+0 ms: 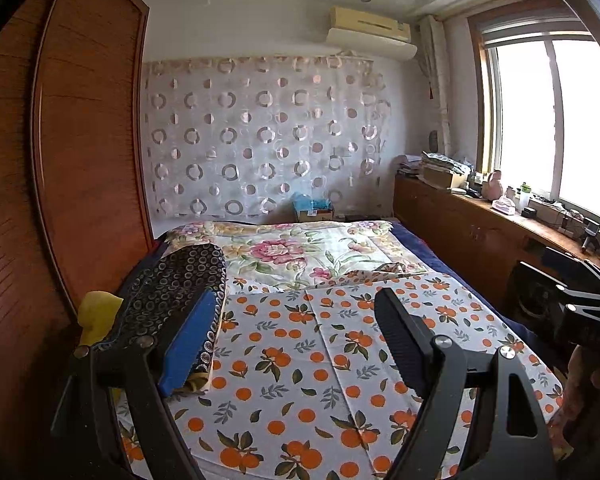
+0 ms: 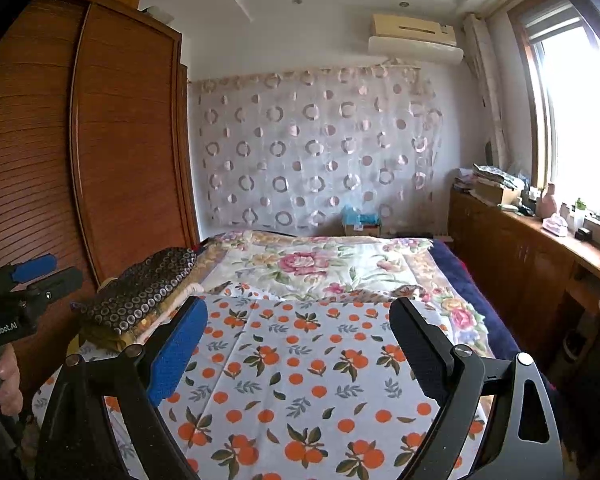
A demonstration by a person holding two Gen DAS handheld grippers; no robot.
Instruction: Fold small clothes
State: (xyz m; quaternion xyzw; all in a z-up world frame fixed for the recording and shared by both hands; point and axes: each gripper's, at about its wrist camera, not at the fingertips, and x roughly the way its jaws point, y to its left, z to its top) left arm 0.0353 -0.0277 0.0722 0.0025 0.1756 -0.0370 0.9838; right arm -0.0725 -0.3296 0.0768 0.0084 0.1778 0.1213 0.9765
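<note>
A white cloth printed with oranges point(image 1: 320, 360) point(image 2: 300, 368) lies spread flat on the bed. My left gripper point(image 1: 296, 300) hovers over its near left part, open, nothing between its fingers. My right gripper point(image 2: 298, 312) hangs above the cloth's middle, also open and empty. A folded dark garment with ring dots point(image 1: 176, 280) point(image 2: 140, 296) rests on a small stack at the bed's left edge, just behind the left gripper's blue pad point(image 1: 188, 340). In the right wrist view the left gripper's body and a hand show at far left.
A floral quilt point(image 1: 300, 252) covers the far half of the bed. A wooden wardrobe point(image 1: 80, 160) stands close on the left. A cluttered wooden counter point(image 1: 480, 216) runs under the window on the right. A yellow cloth point(image 1: 96, 316) peeks from under the stack.
</note>
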